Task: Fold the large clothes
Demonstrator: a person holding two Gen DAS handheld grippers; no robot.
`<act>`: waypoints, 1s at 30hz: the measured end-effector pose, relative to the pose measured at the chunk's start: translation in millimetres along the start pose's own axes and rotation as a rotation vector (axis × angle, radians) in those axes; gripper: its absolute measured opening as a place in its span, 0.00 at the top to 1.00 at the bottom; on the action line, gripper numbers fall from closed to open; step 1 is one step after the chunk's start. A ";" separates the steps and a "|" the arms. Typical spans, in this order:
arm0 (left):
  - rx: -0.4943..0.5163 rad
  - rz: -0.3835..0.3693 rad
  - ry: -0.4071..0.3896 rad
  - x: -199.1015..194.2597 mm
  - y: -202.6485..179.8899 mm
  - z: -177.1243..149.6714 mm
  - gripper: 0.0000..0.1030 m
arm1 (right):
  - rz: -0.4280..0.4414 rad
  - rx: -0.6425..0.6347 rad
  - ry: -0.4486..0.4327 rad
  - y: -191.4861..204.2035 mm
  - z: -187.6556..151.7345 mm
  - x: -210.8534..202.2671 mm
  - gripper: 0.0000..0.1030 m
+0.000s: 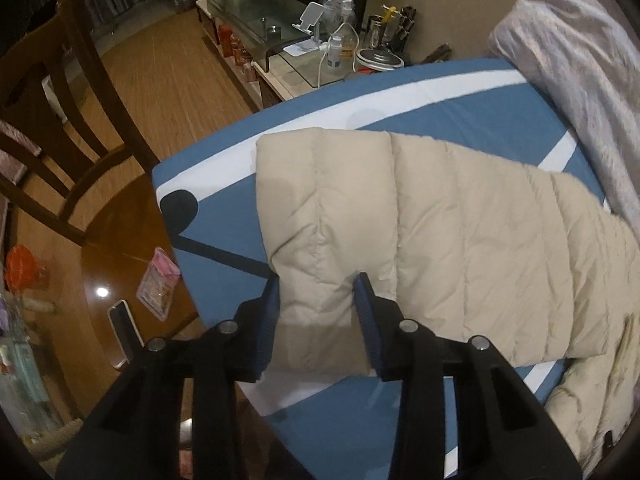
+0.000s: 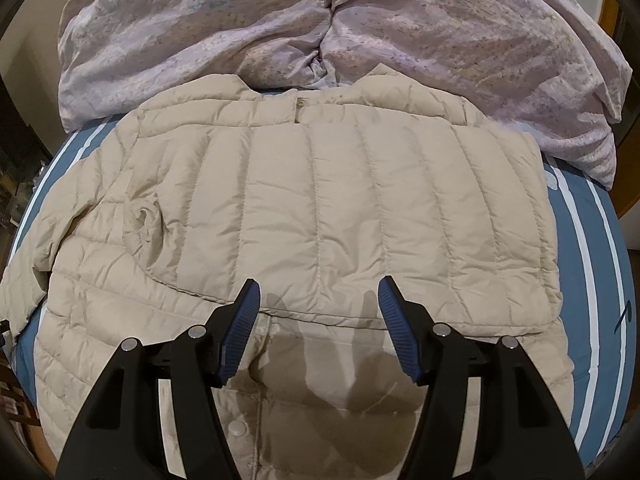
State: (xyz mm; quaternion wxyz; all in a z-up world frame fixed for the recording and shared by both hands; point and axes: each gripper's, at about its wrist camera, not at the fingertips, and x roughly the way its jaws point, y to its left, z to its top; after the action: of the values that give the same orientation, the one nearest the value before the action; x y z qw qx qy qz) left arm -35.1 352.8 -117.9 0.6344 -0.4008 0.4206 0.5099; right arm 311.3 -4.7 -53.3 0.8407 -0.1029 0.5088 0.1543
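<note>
One beige quilted jacket lies flat on the blue striped bed. Its sleeve runs lengthwise away from the left gripper, whose jaws straddle the cuff end; we cannot tell whether they pinch it. We judge this hand nearer the next fold. Beside it, over the jacket's front, the right gripper hovers, jaws apart. Beyond the jacket's collar we see a lilac duvet; off the bed's edge, a wooden chair.

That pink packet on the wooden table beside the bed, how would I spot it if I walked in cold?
Start at the bed with the blue sheet, where the beige puffer jacket lies. Just off its edge stands a glossy round wooden table; the pink packet lies there, close to the mattress. A white-edged phone lies beside it, but the packet alone is clear-wrapped and pink.
</note>
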 end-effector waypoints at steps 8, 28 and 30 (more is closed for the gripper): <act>0.071 0.035 -0.021 0.9 -10.3 -3.5 0.66 | 0.003 0.001 0.014 -2.6 -1.1 4.7 0.39; 0.151 0.035 -0.097 -10.2 -28.0 -8.9 0.97 | -0.005 -0.014 0.006 -6.6 -2.1 3.0 0.39; 0.174 0.035 -0.115 -13.8 -31.1 -9.4 0.98 | -0.005 -0.015 0.008 -6.5 -2.7 4.0 0.39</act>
State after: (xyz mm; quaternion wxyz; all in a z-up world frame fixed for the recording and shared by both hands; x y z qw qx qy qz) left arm -7.4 334.8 -105.5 0.6808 -0.3067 0.4331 0.5048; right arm 313.1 -11.1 -58.0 0.8381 -0.1110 0.5108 0.1558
